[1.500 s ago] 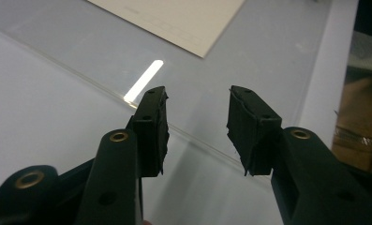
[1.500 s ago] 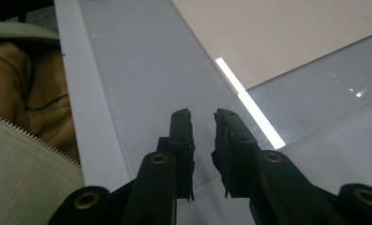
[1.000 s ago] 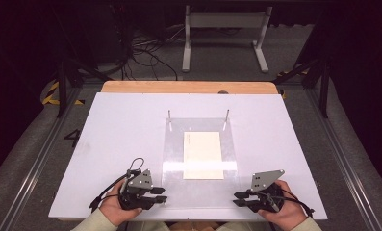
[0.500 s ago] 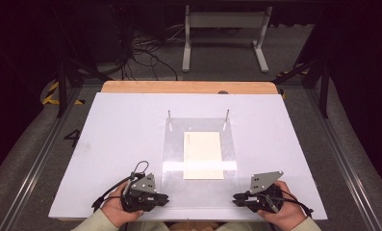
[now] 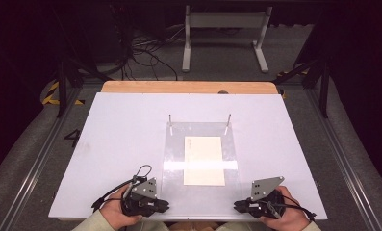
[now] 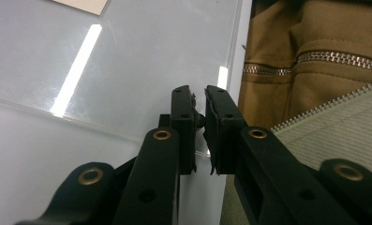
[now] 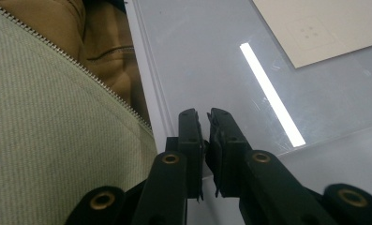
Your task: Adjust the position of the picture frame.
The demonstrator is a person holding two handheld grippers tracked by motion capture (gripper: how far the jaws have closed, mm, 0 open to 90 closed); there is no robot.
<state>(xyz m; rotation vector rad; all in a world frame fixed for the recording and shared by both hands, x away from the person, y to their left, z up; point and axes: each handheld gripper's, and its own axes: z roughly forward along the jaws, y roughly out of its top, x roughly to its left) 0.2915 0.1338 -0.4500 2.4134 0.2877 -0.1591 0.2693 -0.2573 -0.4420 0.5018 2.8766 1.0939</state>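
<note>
Nothing is looking begun: both the left gripper and right gripper are lying near-closed and empty beside the untouched paper sheet.

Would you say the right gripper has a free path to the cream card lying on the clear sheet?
Probably yes: the right gripper sits at the table's near edge, and nothing stands between it and the cream card.

No readable text, labels or numbers.

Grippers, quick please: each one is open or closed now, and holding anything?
Left gripper: closed, black jaws nearly touching, holding nothing.
Right gripper: closed, black jaws nearly touching, holding nothing.
</note>
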